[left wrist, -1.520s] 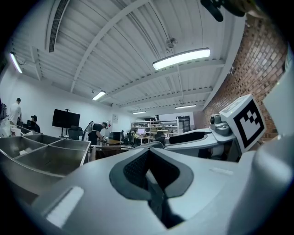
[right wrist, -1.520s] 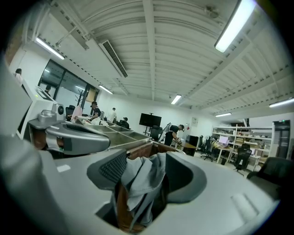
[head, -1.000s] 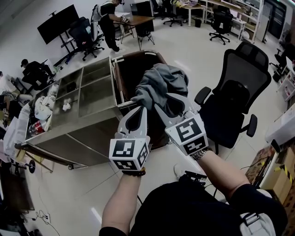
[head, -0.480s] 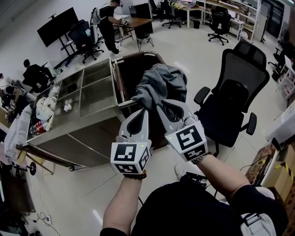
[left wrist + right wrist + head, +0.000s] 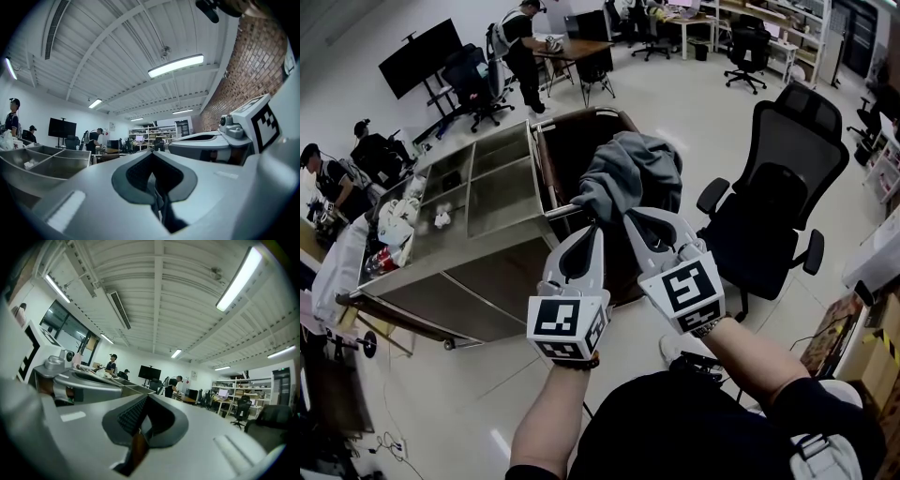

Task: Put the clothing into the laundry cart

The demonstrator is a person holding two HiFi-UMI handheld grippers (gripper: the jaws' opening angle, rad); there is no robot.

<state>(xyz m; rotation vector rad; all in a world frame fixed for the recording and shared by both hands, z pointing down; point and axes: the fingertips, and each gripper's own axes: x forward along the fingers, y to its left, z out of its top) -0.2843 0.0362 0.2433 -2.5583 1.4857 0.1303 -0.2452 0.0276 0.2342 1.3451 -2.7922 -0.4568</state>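
no legible text, no readable labels

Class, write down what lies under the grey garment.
Under the garment is the cart, its dark inside showing left of the cloth. The garment covers much of the opening, so whether the cart holds anything cannot be seen.

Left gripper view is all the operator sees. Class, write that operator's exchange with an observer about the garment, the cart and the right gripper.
Operator: Where is the garment?
Observer: The grey garment hangs bunched over the open laundry cart, not dropped in.
Operator: And the right gripper?
Observer: The right gripper is shut, tips at the garment's lower edge.
Operator: What's beside the cart?
Observer: A black office chair, on the person's right.
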